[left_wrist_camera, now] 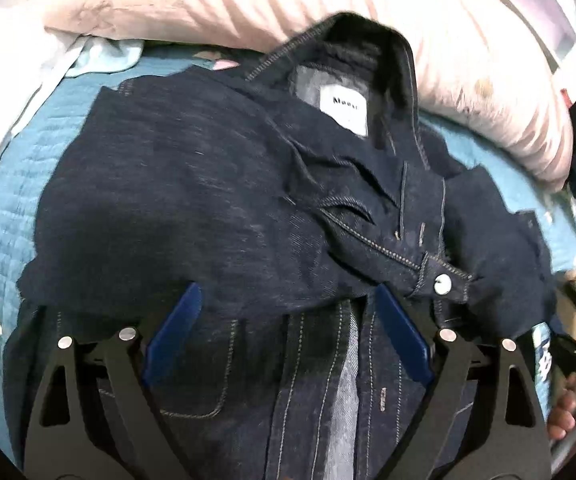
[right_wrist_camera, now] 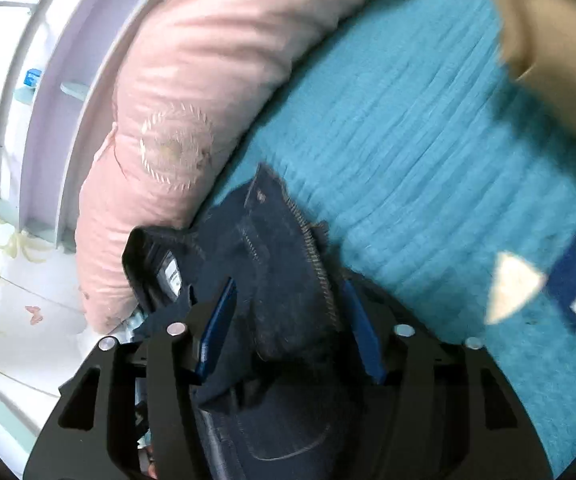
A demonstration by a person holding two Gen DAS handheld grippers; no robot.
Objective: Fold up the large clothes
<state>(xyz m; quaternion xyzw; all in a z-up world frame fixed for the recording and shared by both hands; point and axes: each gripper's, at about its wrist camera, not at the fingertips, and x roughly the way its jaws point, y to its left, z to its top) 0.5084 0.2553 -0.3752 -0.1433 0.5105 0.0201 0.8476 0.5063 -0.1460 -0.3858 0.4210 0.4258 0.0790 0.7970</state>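
Teal quilted bedspread [left_wrist_camera: 4, 208] carries dark denim jacket [left_wrist_camera: 216, 200] w/ pink pillow [left_wrist_camera: 248, 4] along far edge. Left view: left gripper [left_wrist_camera: 288, 304] jaws wide apart over jacket, sleeve folded across, collar label showing. Right view only: white shelving [right_wrist_camera: 48, 80] beyond pillow; right gripper [right_wrist_camera: 288, 300] part-open, denim edge between jaws, grip unclear.

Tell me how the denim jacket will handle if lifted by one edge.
The denim jacket will likely drape yet hold creases: its folds stand up. Probably heavy for its size, given the thick seams. The cuff's metal button may swing.
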